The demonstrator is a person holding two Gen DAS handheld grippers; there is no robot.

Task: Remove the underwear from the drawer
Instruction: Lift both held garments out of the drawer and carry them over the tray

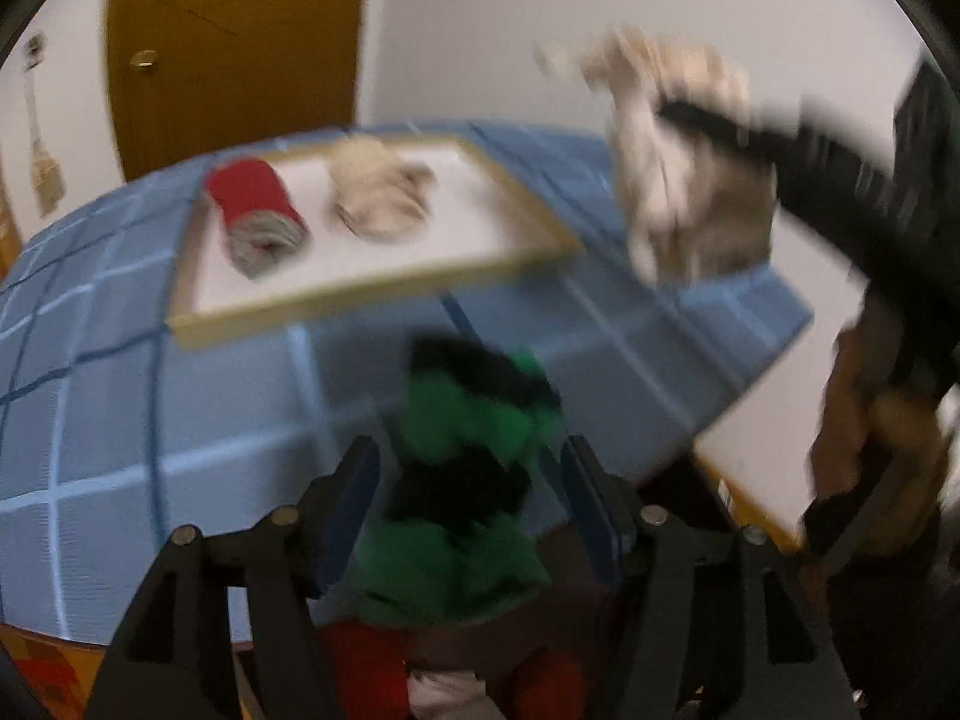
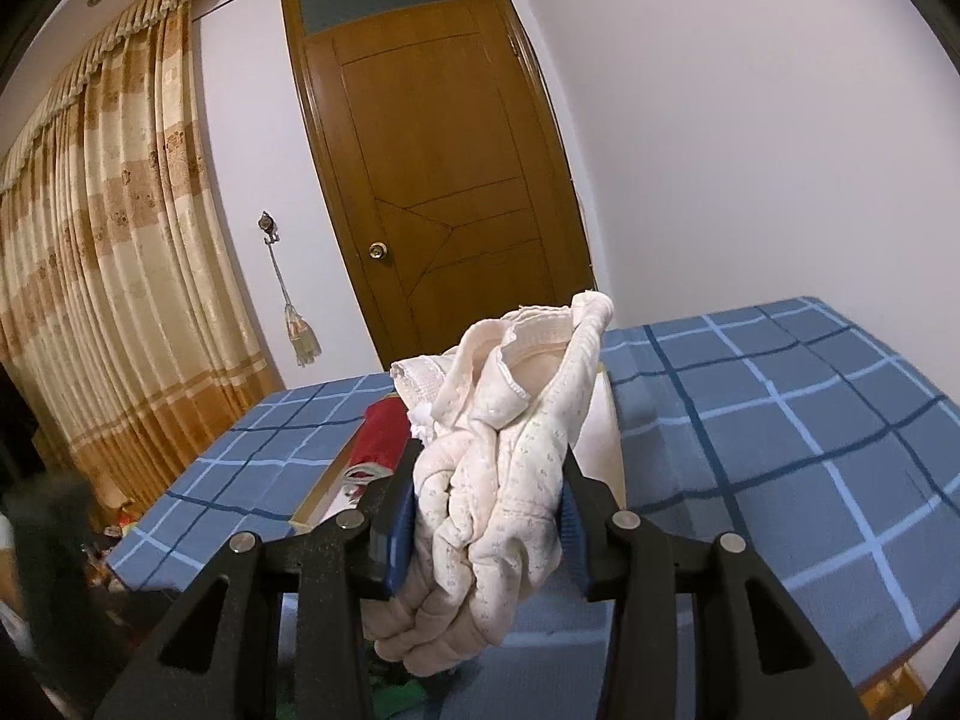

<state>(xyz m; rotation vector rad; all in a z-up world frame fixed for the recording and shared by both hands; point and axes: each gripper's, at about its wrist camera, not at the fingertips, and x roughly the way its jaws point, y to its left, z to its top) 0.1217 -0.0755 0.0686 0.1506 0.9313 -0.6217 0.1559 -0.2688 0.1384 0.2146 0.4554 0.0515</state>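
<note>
Between the blue-padded fingers of the right gripper (image 2: 487,510), a crumpled cream cotton underwear bundle (image 2: 498,468) is clamped above the blue checked bedcover (image 2: 780,420). A blurred green-and-black garment (image 1: 468,480) is seen between the fingers of the left gripper (image 1: 471,480), but whether it is gripped cannot be told. Behind it, a red fabric roll (image 1: 258,216) and a beige bundle (image 1: 378,192) are laid on a wood-framed white tray (image 1: 372,300). The drawer is hidden.
</note>
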